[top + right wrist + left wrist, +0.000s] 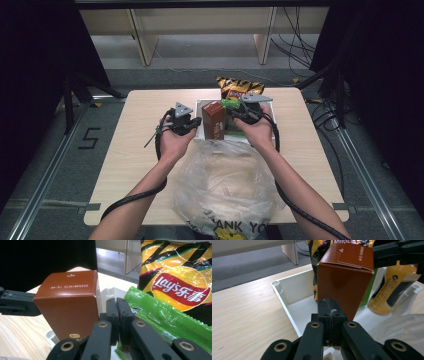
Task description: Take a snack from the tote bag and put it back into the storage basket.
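In the high view the brown box [214, 120] is seen upright in the white tray [201, 106] on the bench [135, 145], its long axis vertical; the left tool [191, 124] is at its 9 o'clock, just beside it, and the right tool [235, 116] at its 3 o'clock, equally near. In the left gripper view the box [344, 282] is found at 12 o'clock, close ahead; the jaws are clenched on nothing. In the right gripper view the box [68, 305] lies at 10 o'clock, the green packet [165, 315] at 2 o'clock; the jaws are pressed together, empty.
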`<state>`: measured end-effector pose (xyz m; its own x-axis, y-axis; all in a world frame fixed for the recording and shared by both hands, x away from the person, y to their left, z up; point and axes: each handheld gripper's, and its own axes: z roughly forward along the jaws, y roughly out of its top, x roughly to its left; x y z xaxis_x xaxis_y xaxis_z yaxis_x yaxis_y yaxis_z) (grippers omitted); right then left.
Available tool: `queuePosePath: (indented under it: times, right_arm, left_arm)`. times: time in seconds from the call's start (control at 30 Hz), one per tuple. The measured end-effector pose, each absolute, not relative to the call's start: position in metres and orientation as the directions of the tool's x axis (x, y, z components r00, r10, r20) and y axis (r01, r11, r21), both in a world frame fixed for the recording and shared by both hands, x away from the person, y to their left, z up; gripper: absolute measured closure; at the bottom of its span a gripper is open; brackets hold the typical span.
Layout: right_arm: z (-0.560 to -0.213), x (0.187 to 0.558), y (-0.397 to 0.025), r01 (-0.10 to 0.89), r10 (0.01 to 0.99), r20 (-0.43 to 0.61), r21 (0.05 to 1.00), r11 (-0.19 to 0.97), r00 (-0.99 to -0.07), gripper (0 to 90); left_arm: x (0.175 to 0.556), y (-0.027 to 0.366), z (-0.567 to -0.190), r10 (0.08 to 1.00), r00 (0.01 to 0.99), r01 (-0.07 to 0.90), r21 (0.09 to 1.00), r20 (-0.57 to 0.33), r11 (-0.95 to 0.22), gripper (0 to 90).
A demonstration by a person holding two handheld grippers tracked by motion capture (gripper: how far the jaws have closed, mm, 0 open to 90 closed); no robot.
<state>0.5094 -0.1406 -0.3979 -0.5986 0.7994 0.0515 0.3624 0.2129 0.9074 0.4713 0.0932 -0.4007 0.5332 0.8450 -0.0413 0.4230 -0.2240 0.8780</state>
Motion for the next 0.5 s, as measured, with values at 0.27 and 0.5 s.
queuePosePath:
  times: [0.27,0.5]
  right_arm:
    - [-0.4008,0.5101,-0.1355,0.358,0.787,0.054,0.908,0.218,-0.614,89.3]
    - [-0.4005,0.5095,-0.1335,0.352,0.777,0.048,0.908,0.228,-0.627,89.5]
  left_arm:
    - [0.4764,0.0873,-0.4016,0.851,0.523,0.436,0.873,-0.047,-0.219,89.3]
    - [0.4790,0.0853,-0.4005,0.851,0.521,0.432,0.879,-0.059,-0.203,89.3]
